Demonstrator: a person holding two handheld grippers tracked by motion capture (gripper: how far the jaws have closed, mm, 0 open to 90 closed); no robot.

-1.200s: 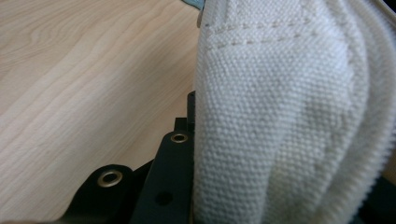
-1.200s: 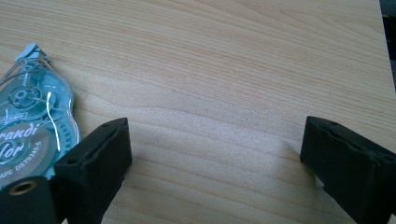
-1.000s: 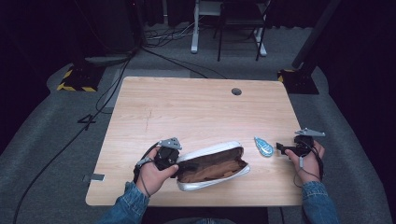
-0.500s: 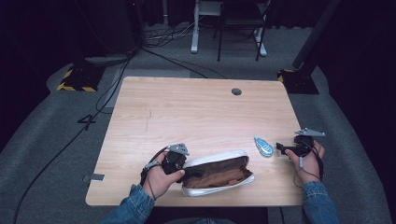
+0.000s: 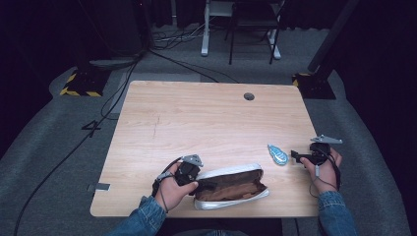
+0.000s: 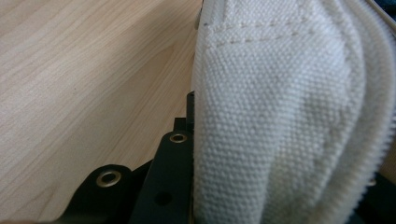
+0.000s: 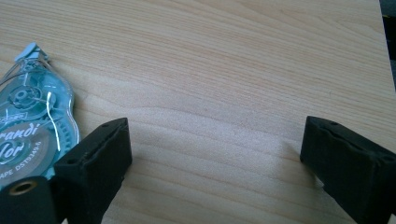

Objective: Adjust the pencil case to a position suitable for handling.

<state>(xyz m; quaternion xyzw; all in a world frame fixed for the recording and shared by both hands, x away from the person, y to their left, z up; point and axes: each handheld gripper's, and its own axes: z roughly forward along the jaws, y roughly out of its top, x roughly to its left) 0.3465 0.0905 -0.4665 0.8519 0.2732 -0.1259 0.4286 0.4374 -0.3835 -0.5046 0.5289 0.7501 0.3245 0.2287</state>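
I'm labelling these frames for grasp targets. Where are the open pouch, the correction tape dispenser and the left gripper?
pouch [image 5: 231, 186], high view, on its brown lining.
correction tape dispenser [image 5: 278, 154], high view, on its clear blue body.
left gripper [image 5: 195, 184], high view, where its jaws clamp the pouch's left end.

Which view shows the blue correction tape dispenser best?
The right gripper view: the correction tape dispenser lies close up on the table, with its clear shell, inner reels and part of its label readable, though cut off at the frame's left edge. The high view shows it whole but tiny, beside the right gripper.
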